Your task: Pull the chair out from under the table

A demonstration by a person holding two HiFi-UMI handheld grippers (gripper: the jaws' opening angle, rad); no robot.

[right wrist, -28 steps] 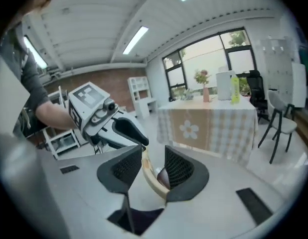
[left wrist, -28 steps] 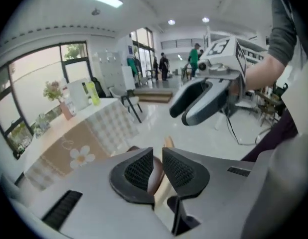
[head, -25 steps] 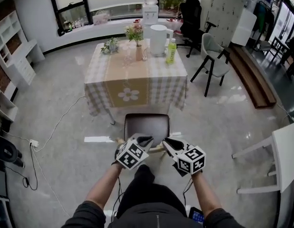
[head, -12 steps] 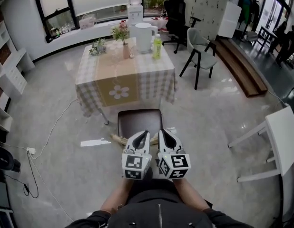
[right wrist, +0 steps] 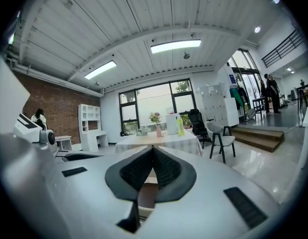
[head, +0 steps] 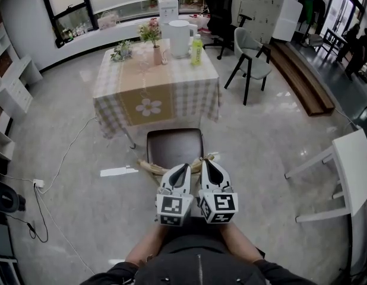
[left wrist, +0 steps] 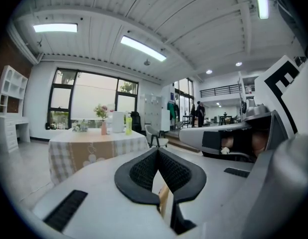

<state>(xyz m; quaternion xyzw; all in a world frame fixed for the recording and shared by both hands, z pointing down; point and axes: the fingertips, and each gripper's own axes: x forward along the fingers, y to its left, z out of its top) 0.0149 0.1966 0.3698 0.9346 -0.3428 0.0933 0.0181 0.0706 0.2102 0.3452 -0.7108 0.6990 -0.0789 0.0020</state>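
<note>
The chair (head: 174, 147), with a brown seat and a pale wooden back rail (head: 149, 168), stands on the floor in front of the checked-cloth table (head: 112, 94), clear of its edge. In the head view my left gripper (head: 184, 167) and right gripper (head: 205, 161) hang side by side just above the back rail, close to my body. Both are shut with nothing between the pads. The left gripper view has its closed tips (left wrist: 158, 151) aimed at the table (left wrist: 94, 143). The right gripper view shows closed tips (right wrist: 153, 148), with the brown seat (right wrist: 146, 195) below.
A grey chair (head: 249, 55) stands right of the table, and a white table (head: 356, 171) is at the right edge. A cable and power strip (head: 38, 186) lie on the floor at left, a white strip (head: 118, 171) left of the chair. A vase, kettle and bottle stand on the table.
Both grippers have come off the chair's back rail, risen and drawn together towards my body. Their jaws, slightly apart a second ago, are now closed.
</note>
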